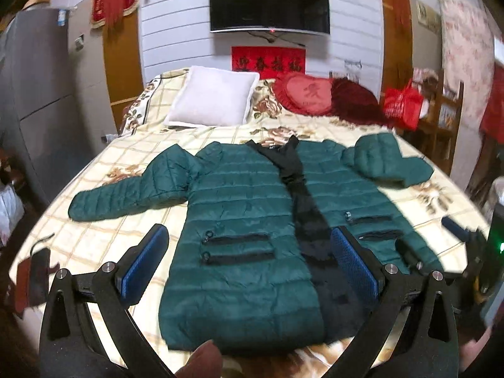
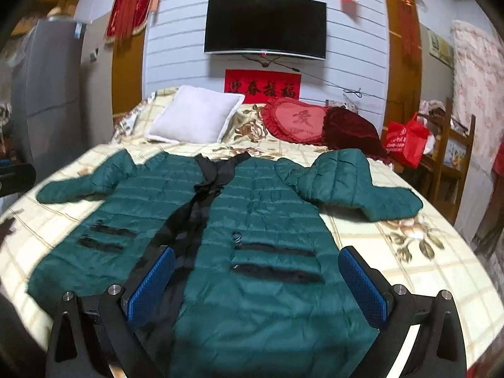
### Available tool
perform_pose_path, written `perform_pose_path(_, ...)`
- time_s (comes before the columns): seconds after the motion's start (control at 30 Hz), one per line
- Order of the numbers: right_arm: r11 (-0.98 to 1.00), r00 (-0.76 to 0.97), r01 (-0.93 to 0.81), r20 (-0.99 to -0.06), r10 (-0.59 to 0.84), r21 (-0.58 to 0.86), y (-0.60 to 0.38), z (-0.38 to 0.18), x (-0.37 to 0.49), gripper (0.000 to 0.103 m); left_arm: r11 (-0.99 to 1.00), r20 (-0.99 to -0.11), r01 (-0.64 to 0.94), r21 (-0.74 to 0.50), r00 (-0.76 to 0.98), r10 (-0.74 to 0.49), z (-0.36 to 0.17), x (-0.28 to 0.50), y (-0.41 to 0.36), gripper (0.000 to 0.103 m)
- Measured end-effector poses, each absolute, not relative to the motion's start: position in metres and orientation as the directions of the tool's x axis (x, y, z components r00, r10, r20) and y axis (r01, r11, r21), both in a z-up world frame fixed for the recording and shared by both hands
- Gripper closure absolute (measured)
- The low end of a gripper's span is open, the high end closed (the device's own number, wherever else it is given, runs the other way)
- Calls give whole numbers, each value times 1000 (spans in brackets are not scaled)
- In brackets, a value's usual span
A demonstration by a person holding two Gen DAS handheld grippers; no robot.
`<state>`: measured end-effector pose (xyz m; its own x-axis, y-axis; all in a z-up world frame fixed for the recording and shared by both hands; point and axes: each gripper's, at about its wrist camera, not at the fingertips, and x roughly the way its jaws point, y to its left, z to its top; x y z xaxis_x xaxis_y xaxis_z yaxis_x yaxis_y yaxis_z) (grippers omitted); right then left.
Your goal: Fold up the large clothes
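Observation:
A long dark green quilted coat lies flat and face up on the bed, hem toward me, with a black lining strip down its middle. Its left sleeve stretches out to the side; its right sleeve is bent back on itself. The coat also shows in the right wrist view. My left gripper is open and empty, above the coat's left lower half. My right gripper is open and empty, above the coat's right lower half. The right gripper's fingers also show at the left wrist view's right edge.
The bed has a cream checked floral sheet. A white pillow, a red heart cushion and a dark red cushion lie at its far end. A TV hangs on the wall. A red bag hangs by a wooden shelf at right.

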<state>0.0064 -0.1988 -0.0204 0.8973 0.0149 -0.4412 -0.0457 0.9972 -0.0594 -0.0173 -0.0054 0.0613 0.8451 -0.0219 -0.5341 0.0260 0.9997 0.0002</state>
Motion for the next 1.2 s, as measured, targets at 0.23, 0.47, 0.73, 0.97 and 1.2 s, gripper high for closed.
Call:
perform_pose_path(0.23, 994, 928, -75, -370, 39, -84, -192, 8, -41, 0, 999, -581, -51, -16, 813, 32, 68, -26, 5, 0)
perform_pose_path(0.47, 996, 927, -58, -374, 30, -65, -196, 27, -46, 0, 994, -589, -108, -25, 805, 73, 72, -34, 19, 0)
perform_pose_path(0.73, 990, 926, -108, -372, 68, -87, -180, 27, -46, 0, 994, -627, -108, -4, 775, 81, 57, -26, 18, 0)
perform_pose_path(0.97, 991, 921, -96, -386, 54, -90, -181, 21, -37, 0, 994, -668, -110, 3, 739, 84, 35, -19, 16, 0)
perform_pose_path(1.2, 994, 908, -86, -416, 49, -71, -187, 16, -29, 0, 995, -688, -104, 2, 721, 77, 23, -12, 11, 0)
